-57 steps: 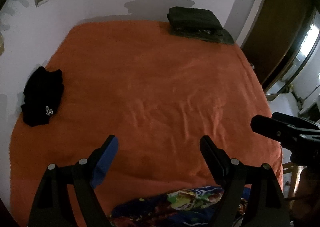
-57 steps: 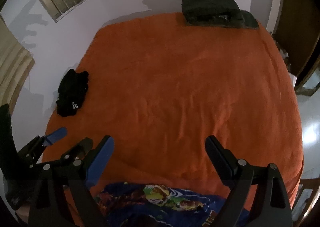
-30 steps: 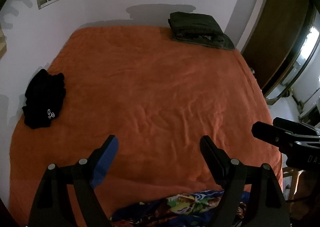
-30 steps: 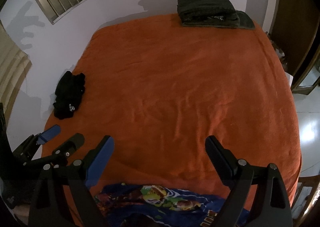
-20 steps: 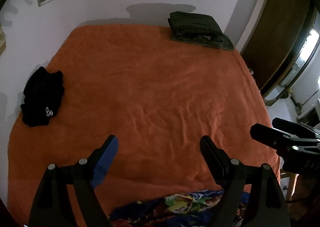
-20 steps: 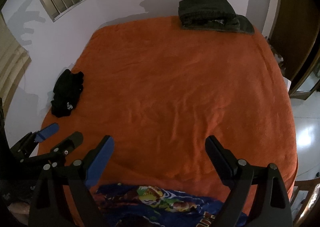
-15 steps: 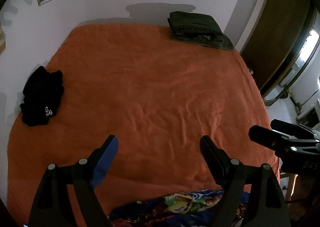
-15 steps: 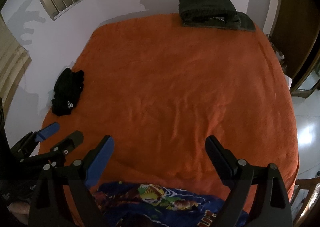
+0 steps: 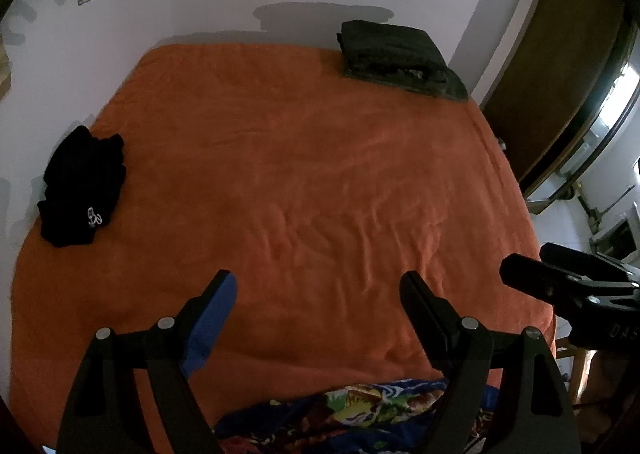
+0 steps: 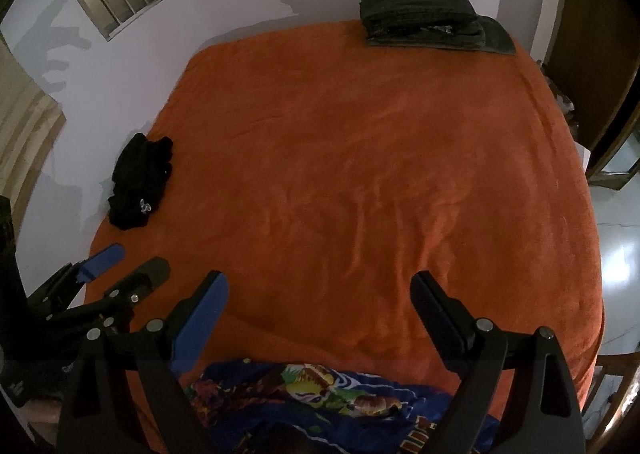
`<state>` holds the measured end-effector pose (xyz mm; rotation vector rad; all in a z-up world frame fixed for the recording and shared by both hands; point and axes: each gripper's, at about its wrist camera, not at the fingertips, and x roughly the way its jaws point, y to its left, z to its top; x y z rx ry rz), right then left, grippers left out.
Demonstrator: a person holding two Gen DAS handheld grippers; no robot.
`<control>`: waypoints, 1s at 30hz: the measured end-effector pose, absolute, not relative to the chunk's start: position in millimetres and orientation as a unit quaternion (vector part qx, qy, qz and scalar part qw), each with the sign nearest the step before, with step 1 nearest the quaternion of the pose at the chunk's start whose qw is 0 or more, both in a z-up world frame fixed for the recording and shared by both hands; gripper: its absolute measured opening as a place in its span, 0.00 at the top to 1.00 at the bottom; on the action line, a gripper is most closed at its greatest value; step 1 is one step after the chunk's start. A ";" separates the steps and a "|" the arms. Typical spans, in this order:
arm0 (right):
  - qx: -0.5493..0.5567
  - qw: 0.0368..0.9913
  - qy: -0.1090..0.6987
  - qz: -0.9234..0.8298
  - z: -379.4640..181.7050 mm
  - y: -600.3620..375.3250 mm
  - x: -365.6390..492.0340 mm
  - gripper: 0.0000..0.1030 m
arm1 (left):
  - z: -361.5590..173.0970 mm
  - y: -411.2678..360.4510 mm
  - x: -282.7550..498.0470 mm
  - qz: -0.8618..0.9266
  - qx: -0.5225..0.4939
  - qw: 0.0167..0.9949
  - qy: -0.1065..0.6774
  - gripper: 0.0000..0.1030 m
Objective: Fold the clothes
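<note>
While the orange bed [image 9: 320, 182] lies mostly bare, a folded dark stack [image 10: 420, 12] sits at its far corner, a crumpled black garment [image 9: 80, 190] at the left edge and a bright printed garment [image 10: 320, 386] bunched at the near edge. Left gripper [image 9: 316, 294] and right gripper [image 10: 320, 294] hover, fingers spread, holding nothing. Any fold wants cloth spread flat, pinched at two corners.

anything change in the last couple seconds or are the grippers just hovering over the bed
Almost nothing changed. Both views drift slightly, so each hand-held gripper, left and right, shifted a little above the near edge of the orange bed, jaws open and empty throughout. Nothing was grasped or released. The colourful garment, the black garment and the folded dark stack stayed where they were.
</note>
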<state>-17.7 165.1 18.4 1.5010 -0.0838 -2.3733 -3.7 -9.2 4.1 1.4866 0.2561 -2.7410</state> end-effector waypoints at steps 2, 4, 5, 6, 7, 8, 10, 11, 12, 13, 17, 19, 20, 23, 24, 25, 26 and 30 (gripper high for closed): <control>0.527 0.163 -0.032 -0.833 18.5 163.4 -16.3 0.11 | 4.4 -10.2 -4.1 -0.876 0.474 0.007 0.083 0.18; 0.527 0.162 -0.036 -0.833 18.6 161.8 -15.0 0.11 | 4.8 -11.2 -4.5 -0.877 0.474 0.008 0.085 0.18; 0.527 0.161 -0.037 -0.833 18.6 161.0 -14.3 0.11 | 4.9 -11.7 -4.7 -0.877 0.473 0.008 0.085 0.18; 0.527 0.160 -0.039 -0.834 18.6 160.2 -13.7 0.11 | 5.1 -12.2 -4.9 -0.877 0.473 0.008 0.086 0.18; 0.528 0.159 -0.040 -0.834 18.6 159.4 -13.0 0.11 | 5.2 -12.7 -5.1 -0.877 0.473 0.008 0.087 0.18; 0.528 0.158 -0.042 -0.834 18.7 158.6 -12.3 0.11 | 5.4 -13.2 -5.3 -0.877 0.472 0.009 0.088 0.18; 0.528 0.156 -0.045 -0.834 18.7 156.9 -11.0 0.11 | 6.3 -15.1 -6.4 -0.877 0.471 0.009 0.091 0.18; 0.530 0.155 -0.047 -0.832 19.3 154.4 -12.3 0.11 | 8.1 -18.4 -7.0 -0.878 0.470 0.008 0.095 0.18; 0.533 0.153 -0.049 -0.830 20.1 151.6 -14.2 0.11 | 10.4 -22.7 -7.1 -0.878 0.468 0.007 0.100 0.18; 0.537 0.152 -0.052 -0.829 20.9 148.7 -16.0 0.11 | 12.9 -27.0 -6.7 -0.879 0.466 0.008 0.099 0.18; 0.548 0.146 -0.055 -0.822 26.7 133.3 -24.5 0.11 | 22.8 -43.9 -3.7 -0.883 0.462 0.016 0.083 0.18; 0.544 0.144 -0.048 -0.826 31.4 124.0 -25.6 0.11 | 27.6 -52.9 -1.4 -0.885 0.458 0.025 0.074 0.18; 0.542 0.142 -0.044 -0.827 34.7 116.3 -27.0 0.11 | 29.8 -58.2 0.9 -0.887 0.454 0.036 0.068 0.18; 0.544 0.142 -0.046 -0.825 38.0 100.8 -30.9 0.11 | 33.8 -74.0 4.0 -0.885 0.457 0.042 0.078 0.18; 0.545 0.146 -0.048 -0.824 39.8 94.1 -32.3 0.11 | 35.6 -80.0 4.9 -0.884 0.457 0.043 0.085 0.18; 0.544 0.146 -0.046 -0.825 41.9 88.2 -32.5 0.11 | 37.4 -85.4 5.7 -0.884 0.456 0.045 0.089 0.18; 0.539 0.147 -0.040 -0.828 44.9 81.0 -31.7 0.11 | 38.8 -89.9 6.2 -0.885 0.455 0.048 0.092 0.18; 0.528 0.158 -0.007 -0.835 57.6 52.6 -26.5 0.11 | 41.2 -101.8 5.8 -0.882 0.457 0.056 0.096 0.18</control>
